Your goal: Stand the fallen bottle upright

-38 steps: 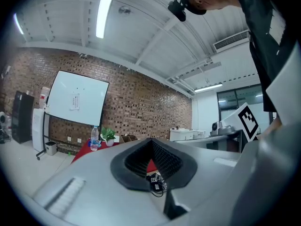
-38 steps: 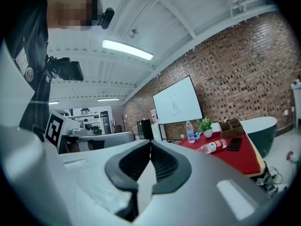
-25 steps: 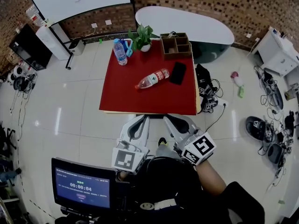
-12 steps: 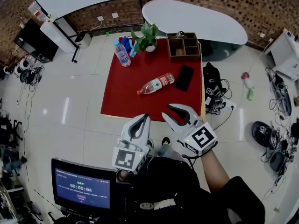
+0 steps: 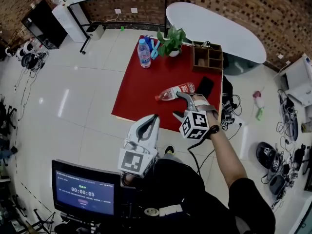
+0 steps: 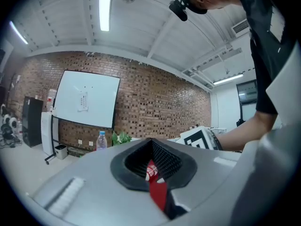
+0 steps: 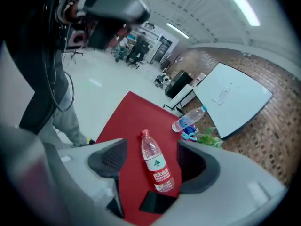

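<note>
Two hand-held grippers (image 5: pixel 154 118) (image 5: pixel 178 106), two bottles (image 5: pixel 169 92) (image 5: pixel 144 53)

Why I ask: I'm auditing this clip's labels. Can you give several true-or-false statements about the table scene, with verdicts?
The red-labelled clear plastic bottle lies on its side on the red table. True.
The right gripper is shut on it. False: its jaws have just been opening; the bottle shows between them, ungripped.
The blue-labelled clear plastic bottle stands upright. True.
The left gripper holds the black phone. False: it is shut, empty; the phone lies on the table.
</note>
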`<state>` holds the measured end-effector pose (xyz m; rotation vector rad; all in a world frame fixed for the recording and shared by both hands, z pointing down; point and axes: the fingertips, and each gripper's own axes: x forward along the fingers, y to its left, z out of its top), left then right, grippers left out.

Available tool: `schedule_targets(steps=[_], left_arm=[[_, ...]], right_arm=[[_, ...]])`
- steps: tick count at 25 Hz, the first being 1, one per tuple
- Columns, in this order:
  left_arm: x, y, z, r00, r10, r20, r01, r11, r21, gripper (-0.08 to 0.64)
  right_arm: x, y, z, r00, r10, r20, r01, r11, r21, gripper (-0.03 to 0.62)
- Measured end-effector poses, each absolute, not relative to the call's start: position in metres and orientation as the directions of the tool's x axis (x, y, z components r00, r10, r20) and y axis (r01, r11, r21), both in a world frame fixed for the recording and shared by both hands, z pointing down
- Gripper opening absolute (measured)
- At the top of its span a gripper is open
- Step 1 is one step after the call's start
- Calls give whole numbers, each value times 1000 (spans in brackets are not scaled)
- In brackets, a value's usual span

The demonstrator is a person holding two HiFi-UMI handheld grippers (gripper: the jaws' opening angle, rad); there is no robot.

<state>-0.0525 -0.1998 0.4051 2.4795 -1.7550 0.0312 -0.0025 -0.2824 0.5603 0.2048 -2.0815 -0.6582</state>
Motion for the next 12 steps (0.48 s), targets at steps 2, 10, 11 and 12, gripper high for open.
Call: schedule_targets(steps=[2,10,11,12], left_arm=[[-75,-198,401,316,-945,85,-948,-310,75,8],[-147,-181,396,163,-983,81,-985,-157,75,8],[-156,-179,395,145,-986,80,-987,-138,87,8],[-164,-177,395,129,-988,80,-988,-120,101,8]], right_arm=[[-22,-298,580,-507,-372,778,178,837,517,330],[-71,-329,650,-320,-238,917,357,866,350,339],[-74,-330,659,-290,-220,931,373,870,322,339],[-75,-332,668,-256,-205,944,387,874,295,339]])
